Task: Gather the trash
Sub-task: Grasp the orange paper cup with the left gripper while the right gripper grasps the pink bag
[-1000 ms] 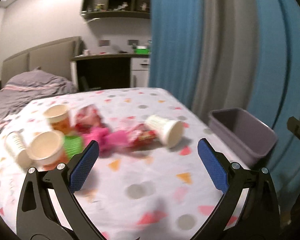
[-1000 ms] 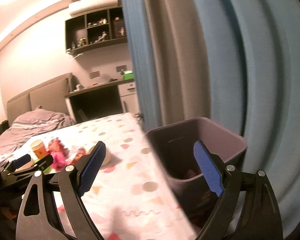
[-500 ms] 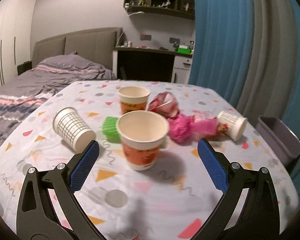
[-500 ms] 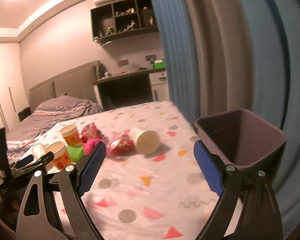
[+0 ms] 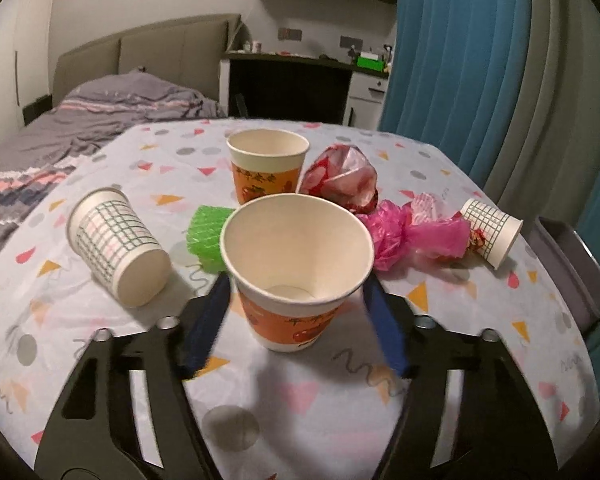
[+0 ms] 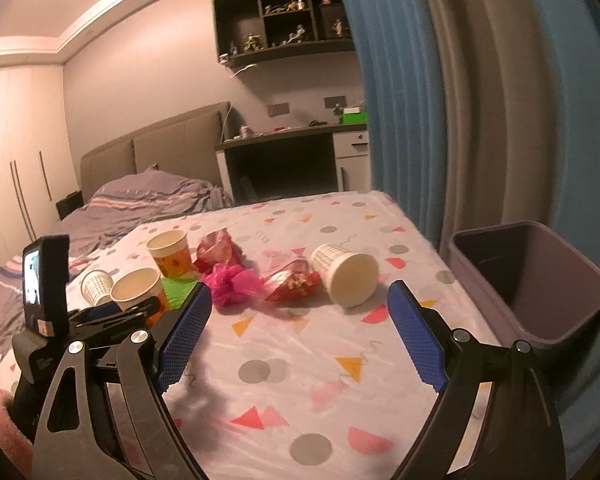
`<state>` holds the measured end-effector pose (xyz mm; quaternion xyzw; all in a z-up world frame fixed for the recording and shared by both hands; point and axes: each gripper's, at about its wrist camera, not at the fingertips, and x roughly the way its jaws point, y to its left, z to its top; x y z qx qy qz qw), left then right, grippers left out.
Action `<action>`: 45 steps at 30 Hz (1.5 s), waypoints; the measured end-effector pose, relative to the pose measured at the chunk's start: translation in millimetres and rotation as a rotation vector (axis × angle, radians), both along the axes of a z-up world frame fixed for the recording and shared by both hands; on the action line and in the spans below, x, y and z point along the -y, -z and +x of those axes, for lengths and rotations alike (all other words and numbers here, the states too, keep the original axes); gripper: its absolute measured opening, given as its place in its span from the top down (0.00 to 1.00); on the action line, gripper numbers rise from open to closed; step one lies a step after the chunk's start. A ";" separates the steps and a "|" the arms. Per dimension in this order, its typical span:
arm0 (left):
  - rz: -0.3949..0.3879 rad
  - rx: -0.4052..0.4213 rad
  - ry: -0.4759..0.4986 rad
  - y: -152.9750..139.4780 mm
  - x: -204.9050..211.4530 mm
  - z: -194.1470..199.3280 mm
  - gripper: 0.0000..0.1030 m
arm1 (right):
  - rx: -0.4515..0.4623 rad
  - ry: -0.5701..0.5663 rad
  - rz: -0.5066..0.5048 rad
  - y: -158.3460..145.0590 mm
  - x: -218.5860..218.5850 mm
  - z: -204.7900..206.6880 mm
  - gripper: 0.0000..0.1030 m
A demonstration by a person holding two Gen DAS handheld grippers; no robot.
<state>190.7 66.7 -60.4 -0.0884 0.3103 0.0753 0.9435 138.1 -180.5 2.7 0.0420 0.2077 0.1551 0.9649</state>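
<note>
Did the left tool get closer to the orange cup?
Yes. The left tool moved in toward the near orange cup, and its closing jaws now flank it.

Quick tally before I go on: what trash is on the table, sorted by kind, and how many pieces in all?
Orange-print paper cups, upright: 2
Grid-print paper cups, on their sides: 2
Red snack wrappers: 2
Pink plastic bag: 1
Green crinkled liner: 1
Total: 8
</note>
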 end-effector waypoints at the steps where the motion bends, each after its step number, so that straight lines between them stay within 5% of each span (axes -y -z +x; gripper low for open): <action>1: -0.002 0.004 -0.001 -0.1 -0.8 0.2 0.40 | -0.005 -0.011 -0.006 1.8 -4.3 3.4 0.16; 10: -0.059 0.050 0.008 -2.9 -8.4 -4.3 0.48 | -0.045 -0.063 -0.032 14.7 -39.0 34.6 0.17; 26: -0.069 0.130 -0.085 -27.9 -37.0 -28.3 0.48 | -0.163 -0.113 -0.131 48.9 -87.5 112.1 0.44; 32: -0.083 0.116 -0.085 -23.3 -38.6 -26.2 0.48 | -0.227 -0.170 -0.099 55.3 -89.3 124.6 0.58; 39: -0.078 0.116 -0.088 -24.2 -36.6 -27.2 0.48 | -0.227 -0.245 -0.128 54.8 -100.2 116.1 0.94; 45: -0.075 0.123 -0.089 -27.5 -36.5 -33.6 0.48 | -0.175 -0.302 -0.111 39.8 -97.5 92.6 0.97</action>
